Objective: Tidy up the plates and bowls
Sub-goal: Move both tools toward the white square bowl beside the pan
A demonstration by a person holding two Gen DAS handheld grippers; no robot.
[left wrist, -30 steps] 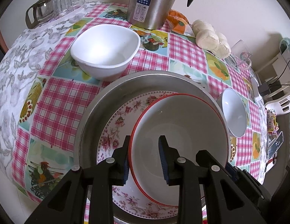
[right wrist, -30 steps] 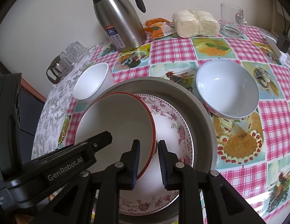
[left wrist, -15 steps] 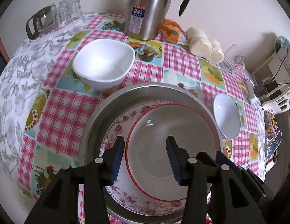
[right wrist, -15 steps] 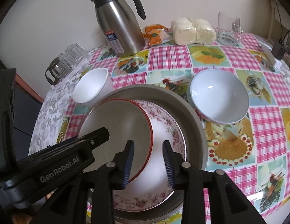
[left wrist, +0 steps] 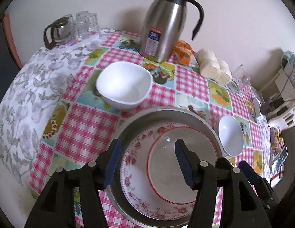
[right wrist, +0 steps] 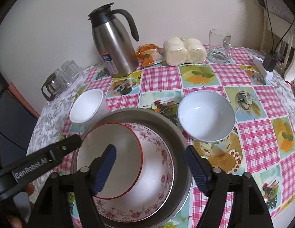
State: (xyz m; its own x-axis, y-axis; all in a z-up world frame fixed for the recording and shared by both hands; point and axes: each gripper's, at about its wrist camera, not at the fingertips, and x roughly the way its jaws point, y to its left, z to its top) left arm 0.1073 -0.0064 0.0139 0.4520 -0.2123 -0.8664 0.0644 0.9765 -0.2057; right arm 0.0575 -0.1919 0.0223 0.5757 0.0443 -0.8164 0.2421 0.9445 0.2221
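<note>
stack: red-rimmed plate (left wrist: 172, 163) on floral plate (left wrist: 139, 195), both in steel basin (right wrist: 147, 114) | left gripper (left wrist: 147, 161) and right gripper (right wrist: 150, 165) spread wide, empty, above basin | left: square bowl (left wrist: 124, 84), round bowl (right wrist: 205, 115) on table, unstacked

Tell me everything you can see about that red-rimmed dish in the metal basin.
The red-rimmed dish is round and shallow, off-white and glossy like ceramic or melamine, with a thin red line around its edge. It is empty. It lies inside the floral plate, off-centre, and both sit in the metal basin. Neither gripper touches it; both are open above it.
</note>
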